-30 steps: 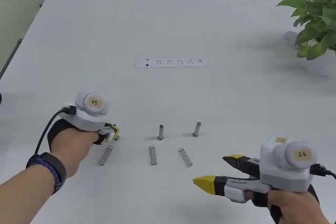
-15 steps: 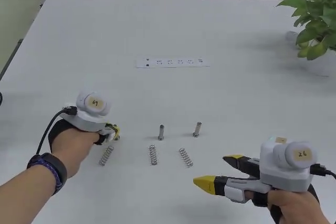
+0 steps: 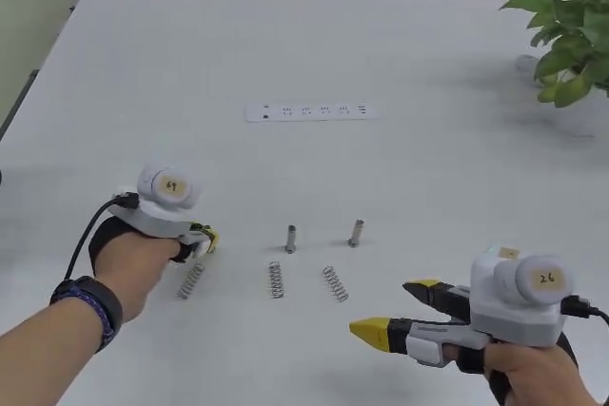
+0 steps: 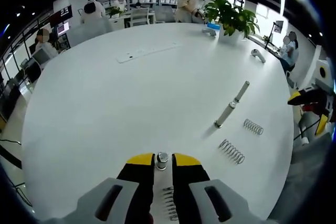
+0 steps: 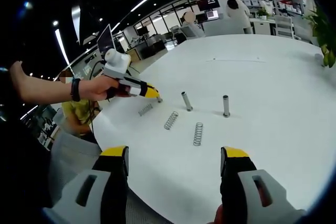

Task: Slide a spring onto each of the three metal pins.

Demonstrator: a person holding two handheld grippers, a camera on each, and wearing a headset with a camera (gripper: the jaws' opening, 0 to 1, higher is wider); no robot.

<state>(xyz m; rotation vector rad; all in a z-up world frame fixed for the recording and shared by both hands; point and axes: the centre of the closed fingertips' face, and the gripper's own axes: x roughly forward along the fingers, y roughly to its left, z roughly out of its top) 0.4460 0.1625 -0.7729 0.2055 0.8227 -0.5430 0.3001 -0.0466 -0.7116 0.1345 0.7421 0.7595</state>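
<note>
Toward the near edge of the desk (image 3: 428, 140) three metal pins stand in a row, each with a spring lying flat just nearer the edge. The left gripper (image 4: 162, 157) has its jaws drawn in on either side of the left pin (image 4: 162, 160), pinching it as far as I can tell, with the left spring (image 3: 191, 280) lying just beneath its tips. The right gripper (image 5: 173, 153) hovers near the near right corner, jaws wide apart and empty.

The middle pin (image 3: 291, 239) and right pin (image 3: 356, 233) are bare, with the middle spring (image 3: 276, 280) and right spring (image 3: 335, 284) untouched, so none of the task looks done.

With one pin steadied, the job now is for the free gripper to fetch a spring. I'd take it near one end with a light squeeze (crushed coils won't slide), turn it upright, line its bore over the pin top and lower it straight. The steadying jaws should sit low on the pin, leaving the top clear.
</note>
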